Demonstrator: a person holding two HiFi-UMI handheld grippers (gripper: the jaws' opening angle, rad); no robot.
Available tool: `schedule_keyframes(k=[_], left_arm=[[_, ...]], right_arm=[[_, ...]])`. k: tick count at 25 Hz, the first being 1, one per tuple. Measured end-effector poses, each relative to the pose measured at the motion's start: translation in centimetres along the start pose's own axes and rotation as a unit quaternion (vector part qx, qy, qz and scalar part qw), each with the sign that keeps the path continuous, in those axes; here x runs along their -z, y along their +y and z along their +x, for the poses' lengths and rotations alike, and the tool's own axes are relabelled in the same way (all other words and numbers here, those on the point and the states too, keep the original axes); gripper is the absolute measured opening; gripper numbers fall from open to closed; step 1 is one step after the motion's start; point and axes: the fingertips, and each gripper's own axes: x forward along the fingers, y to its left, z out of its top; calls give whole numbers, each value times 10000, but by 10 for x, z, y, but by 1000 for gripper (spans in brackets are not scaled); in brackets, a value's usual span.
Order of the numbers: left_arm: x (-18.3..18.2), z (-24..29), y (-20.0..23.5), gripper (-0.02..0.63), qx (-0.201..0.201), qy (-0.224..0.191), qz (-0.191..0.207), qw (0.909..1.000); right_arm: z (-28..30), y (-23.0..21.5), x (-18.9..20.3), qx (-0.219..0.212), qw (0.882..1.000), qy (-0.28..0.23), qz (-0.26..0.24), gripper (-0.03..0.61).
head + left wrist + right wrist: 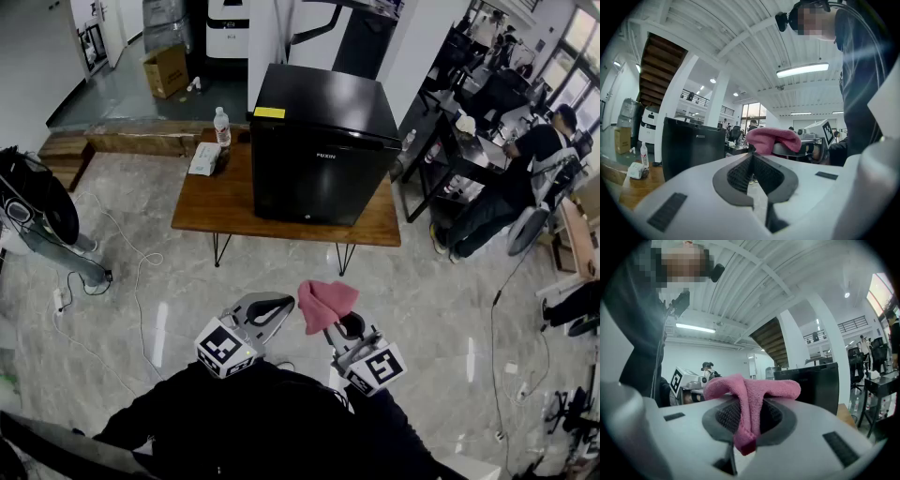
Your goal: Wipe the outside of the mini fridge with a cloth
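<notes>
A black mini fridge stands on a low wooden table ahead of me, door facing me; it also shows as the mini fridge and the mini fridge. My right gripper is shut on a pink cloth, held low near my body and well short of the table. The cloth is pinched between its jaws and drapes over their tips. My left gripper hangs beside it, jaws together and empty. From the left gripper view the cloth shows just past the jaw tips.
A water bottle and a white packet lie on the table's left end. A fan stand with cables is at left. A seated person and desks are at right. A cardboard box sits far back.
</notes>
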Motion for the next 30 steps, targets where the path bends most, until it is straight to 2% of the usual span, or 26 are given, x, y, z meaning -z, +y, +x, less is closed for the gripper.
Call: schedule_keyframes(k=[15,26,30], left_arm=[[-1,3,-6,6,-62,54,-39,10000],[-14,17,-2,6,-116,119,139,9998],[-19,22,10,6,-191,151,186,9995]], right_arm=[[-5,-3,6,-55,9998,120,169,57],[-20,-29,-1,424,9990,-73,82,58],[-12,-40,0,465,9989,-45,98,58]])
